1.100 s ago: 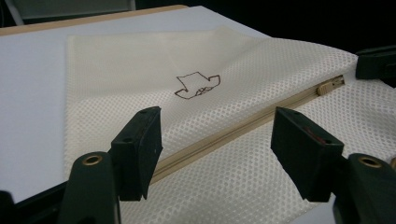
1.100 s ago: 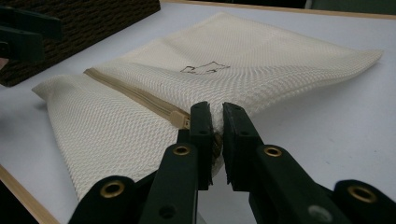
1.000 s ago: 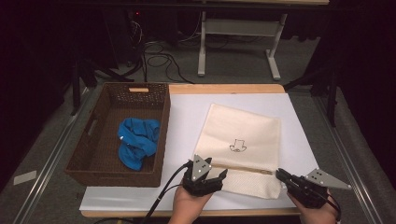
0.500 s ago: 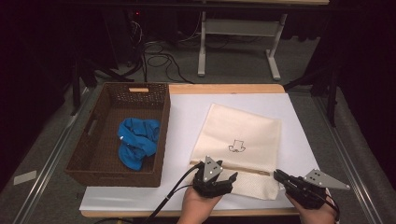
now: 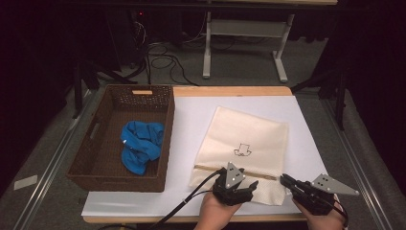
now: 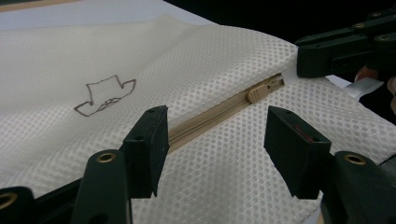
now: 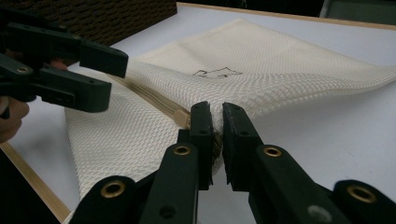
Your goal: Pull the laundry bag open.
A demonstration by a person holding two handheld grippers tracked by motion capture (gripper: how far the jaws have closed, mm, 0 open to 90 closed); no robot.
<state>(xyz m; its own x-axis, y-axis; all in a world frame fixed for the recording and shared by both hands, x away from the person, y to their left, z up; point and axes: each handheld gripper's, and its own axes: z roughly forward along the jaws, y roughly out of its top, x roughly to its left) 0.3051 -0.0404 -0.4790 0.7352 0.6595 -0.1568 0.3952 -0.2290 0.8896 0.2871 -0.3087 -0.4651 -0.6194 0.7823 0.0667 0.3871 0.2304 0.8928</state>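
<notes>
A cream mesh bag [image 5: 249,139] with a small drawn figure lies on the white table top [image 5: 191,115]. Its beige zipper [image 6: 205,123] runs along the near part, with the pull [image 6: 257,93] close to the right end. My left gripper [image 5: 250,186] hovers over the zipper [image 5: 210,168]. In the left gripper view that gripper [image 6: 212,135] is open, its jaws have just been closing, and the zipper lies between them untouched. My right gripper [image 7: 217,112] is shut on the bag's mesh edge by the zipper end and lifts it a little. In the high view it [image 5: 283,180] is at the bag's near right corner.
A brown wicker basket [image 5: 167,139] stands at the left of the table with a crumpled blue cloth [image 5: 141,143] in it. A wooden strip [image 5: 230,91] borders the table's far edge. Beyond it are cables and a desk frame [image 5: 244,33] on the floor.
My left gripper has slid right along the bag's near part toward the right gripper, and its jaws have narrowed. The right gripper has kept still with its hold on the bag.
</notes>
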